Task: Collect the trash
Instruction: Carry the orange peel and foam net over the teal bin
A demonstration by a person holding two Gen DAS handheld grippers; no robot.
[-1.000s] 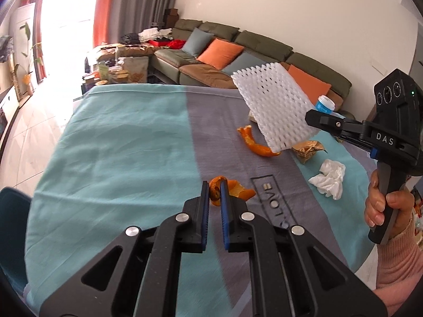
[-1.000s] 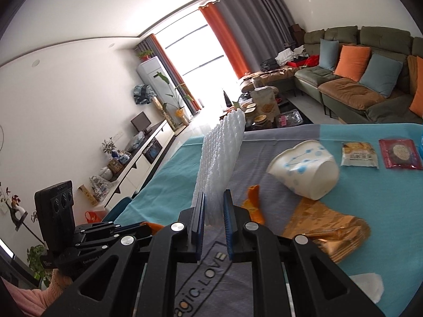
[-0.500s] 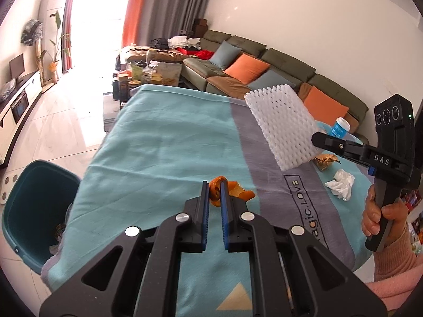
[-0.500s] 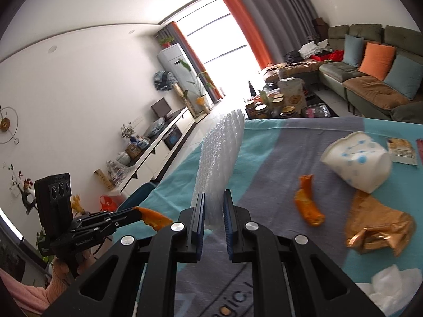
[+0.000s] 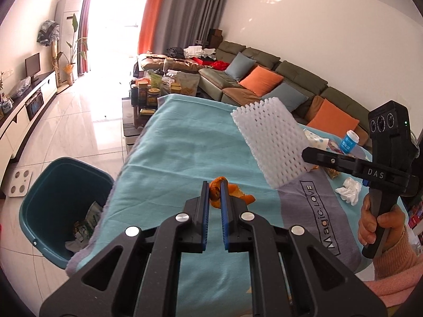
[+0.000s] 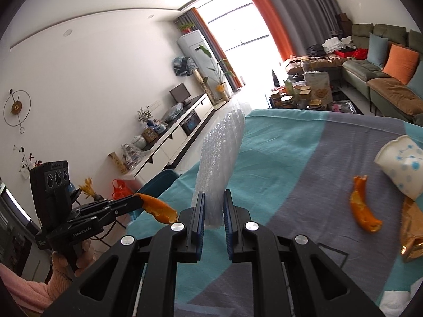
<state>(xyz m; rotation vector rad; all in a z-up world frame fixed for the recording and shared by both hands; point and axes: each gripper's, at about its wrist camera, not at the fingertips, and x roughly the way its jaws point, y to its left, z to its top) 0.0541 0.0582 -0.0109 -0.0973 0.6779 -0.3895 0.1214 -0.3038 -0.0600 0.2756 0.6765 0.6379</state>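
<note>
My left gripper [image 5: 213,185] is shut on a piece of orange peel [image 5: 215,192], held above the teal cloth; the right wrist view shows the same peel [image 6: 158,207] sticking out of that gripper [image 6: 137,200]. A white foam net sleeve [image 6: 220,163] stands up between the pads of my right gripper [image 6: 213,198], which is shut on it. From the left wrist view the foam net [image 5: 272,142] hangs in the air off the right gripper [image 5: 306,154]. A dark teal bin [image 5: 62,211] with trash inside stands on the floor left of the table.
On the teal and grey tablecloth [image 6: 290,158] lie another orange peel [image 6: 363,208], a tipped paper cup [image 6: 401,167], a gold wrapper [image 6: 412,232], a crumpled white tissue [image 5: 349,190] and a blue-labelled container [image 5: 349,141]. A sofa and a cluttered coffee table stand beyond.
Both grippers have swung left over the table with their loads. The teal bin has come into the left wrist view at lower left.
</note>
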